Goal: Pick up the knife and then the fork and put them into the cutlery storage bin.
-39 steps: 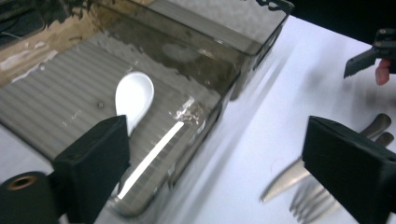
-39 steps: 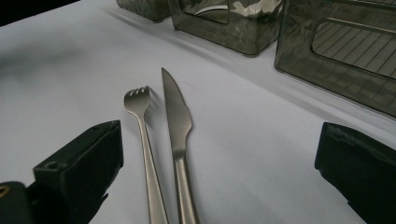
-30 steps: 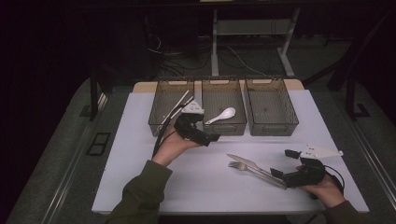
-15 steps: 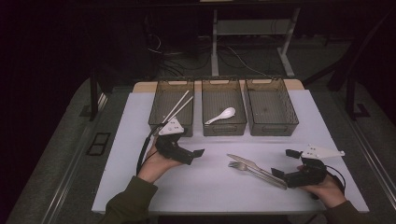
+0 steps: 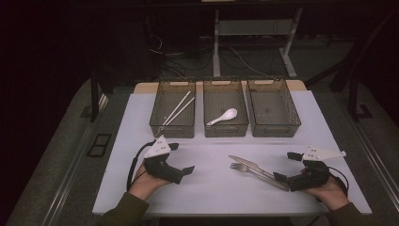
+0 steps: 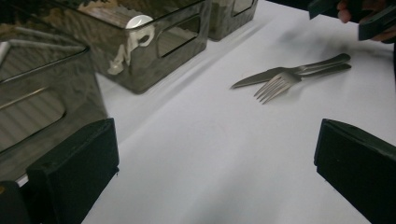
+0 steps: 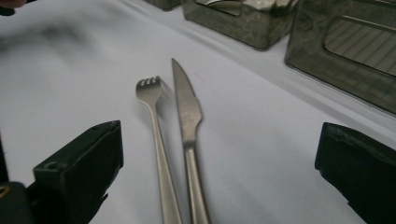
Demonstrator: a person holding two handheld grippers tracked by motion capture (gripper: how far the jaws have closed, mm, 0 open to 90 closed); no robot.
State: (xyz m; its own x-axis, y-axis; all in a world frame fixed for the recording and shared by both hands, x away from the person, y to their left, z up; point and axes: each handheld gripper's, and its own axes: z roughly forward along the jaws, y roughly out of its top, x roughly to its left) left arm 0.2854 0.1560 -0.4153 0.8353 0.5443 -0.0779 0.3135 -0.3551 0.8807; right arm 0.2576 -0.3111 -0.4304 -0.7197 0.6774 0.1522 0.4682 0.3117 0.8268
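My right gripper (image 5: 288, 167) rests low on the white table (image 5: 211, 197) with its jaws spread wide and nothing between them. Straight ahead of it lie the fork (image 7: 156, 126) and the knife (image 7: 189, 121), side by side and touching along their handles. In the right gripper view their handles run toward me between the two jaws and their tips point away, so their long axis lines up with my reach. In the high view the pair runs diagonally, tips up-left, handle ends just beside my right gripper.

My left gripper (image 5: 181, 157) is also open and empty, resting well apart from the cutlery on the other side. The right hand is plainly the nearer one, so I judge the pick-up falls to it.

Three dark bins stand in a row at the far edge. The left bin (image 5: 155, 123) holds a pair of chopsticks (image 5: 178, 109), the middle bin (image 5: 226, 131) a white spoon (image 5: 222, 117), and the right bin (image 5: 294, 120) looks empty.
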